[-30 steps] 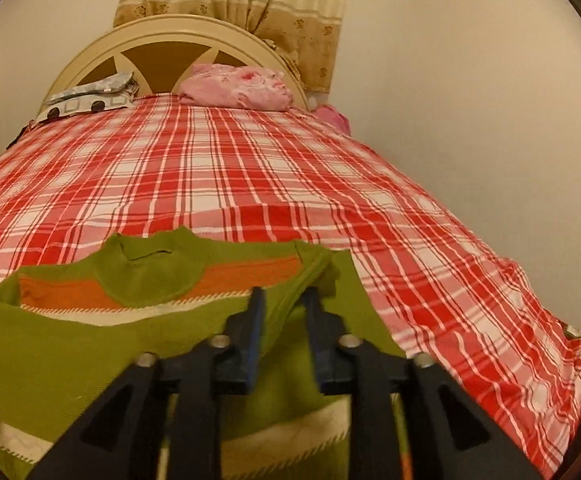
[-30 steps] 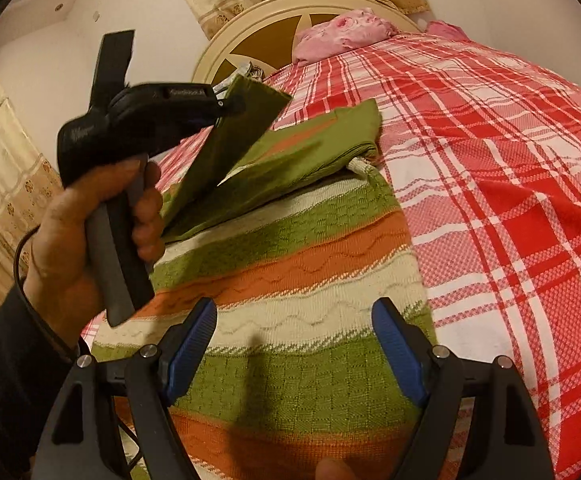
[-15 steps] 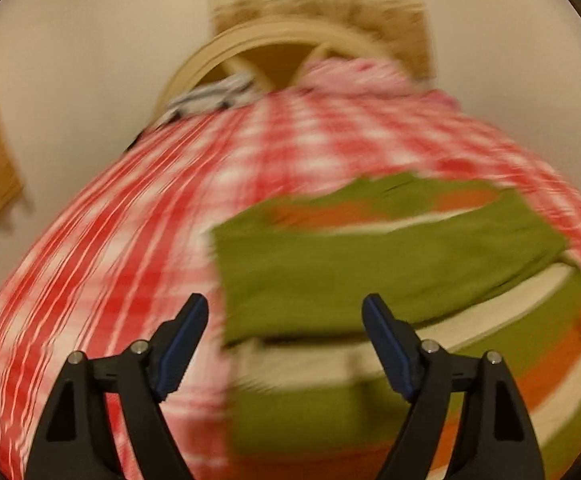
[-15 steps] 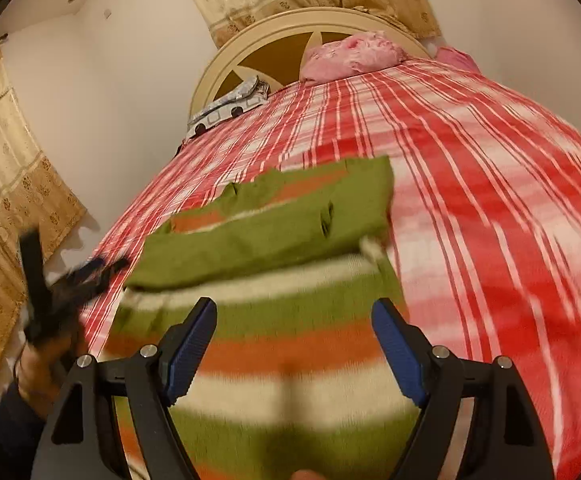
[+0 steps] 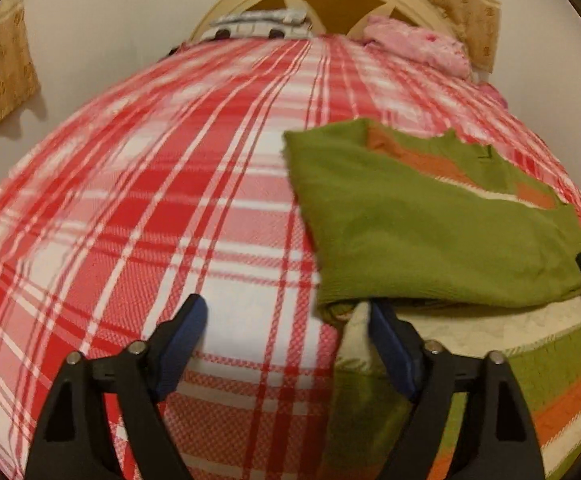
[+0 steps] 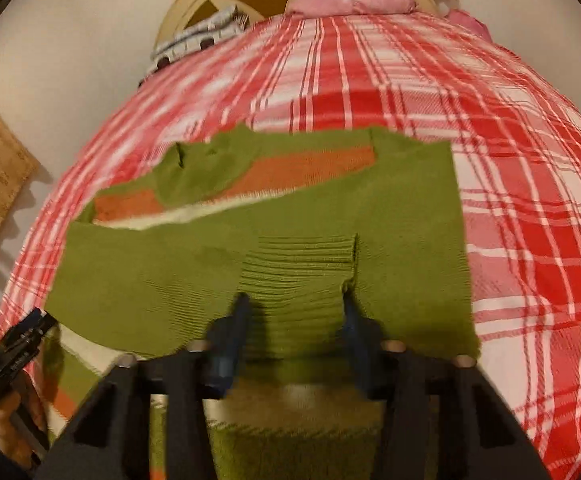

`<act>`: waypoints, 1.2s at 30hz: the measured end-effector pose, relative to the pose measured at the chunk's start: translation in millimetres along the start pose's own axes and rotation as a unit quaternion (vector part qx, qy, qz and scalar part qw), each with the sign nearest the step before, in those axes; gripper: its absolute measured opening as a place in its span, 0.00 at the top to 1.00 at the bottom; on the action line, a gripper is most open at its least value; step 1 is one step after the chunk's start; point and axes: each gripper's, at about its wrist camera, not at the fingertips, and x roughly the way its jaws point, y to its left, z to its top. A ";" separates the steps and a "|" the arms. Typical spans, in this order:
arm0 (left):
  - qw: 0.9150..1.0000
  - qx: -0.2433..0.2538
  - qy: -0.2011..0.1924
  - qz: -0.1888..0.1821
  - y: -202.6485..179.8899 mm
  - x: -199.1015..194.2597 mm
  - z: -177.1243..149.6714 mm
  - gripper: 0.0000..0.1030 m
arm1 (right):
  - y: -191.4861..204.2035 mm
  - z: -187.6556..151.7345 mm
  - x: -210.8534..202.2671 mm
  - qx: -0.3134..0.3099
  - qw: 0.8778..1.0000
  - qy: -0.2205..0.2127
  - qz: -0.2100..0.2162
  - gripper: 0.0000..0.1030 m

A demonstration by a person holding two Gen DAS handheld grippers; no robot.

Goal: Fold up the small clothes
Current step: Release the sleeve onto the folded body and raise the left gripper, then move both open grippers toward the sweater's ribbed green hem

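Sweater [image 6: 410, 240], knitted in green, orange and cream stripes, lies flat on the red plaid bedspread [image 5: 150, 200]. Its collar [image 6: 206, 160] is at the far end and its striped body [image 5: 530, 380] runs toward the near edge, so the long axis goes near to far. Both green sleeves are folded across the chest, and the upper one ends in a ribbed cuff [image 6: 302, 264] near the middle.

The right gripper [image 6: 296, 308] points down directly over that cuff. Its jaws have just been closing and now clasp the cuff, with a pad at each side edge, though the blur leaves the firmness of the bite uncertain.

The left gripper [image 5: 284, 312] has just been opening. Its jaws stand wide with nothing between them, only bare bedspread below. The sweater's left edge lies just to its right, with the right-hand finger [image 5: 386, 344] at the corner of the folded sleeve.

The right hand is therefore already on the garment, while the left must shift right to reach the side edge before any lengthwise fold, probably bringing the near end toward the collar.
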 end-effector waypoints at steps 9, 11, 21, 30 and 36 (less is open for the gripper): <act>1.000 -0.010 0.002 0.004 6.5 0.6 -5.0 0.04 | -3.4 7.9 -42.1 -0.023 0.997 -0.071 -0.026 0.96; 1.000 -0.008 0.003 0.010 5.1 1.3 -5.0 0.03 | -13.6 6.8 -40.4 -0.014 0.997 -0.061 -0.034 0.96; 1.000 -0.019 -0.017 -0.001 11.0 -19.0 -9.1 0.03 | -27.4 -8.7 -21.9 -0.031 0.997 -0.026 -0.063 0.89; 0.995 0.004 -0.096 0.022 -4.1 -58.8 13.3 0.00 | 12.1 -6.2 -58.0 -0.080 0.992 -0.089 -0.044 0.41; 0.997 0.037 -0.055 0.048 -21.7 -14.9 19.0 0.00 | 20.0 -11.0 -20.0 -0.068 0.996 -0.044 -0.039 0.41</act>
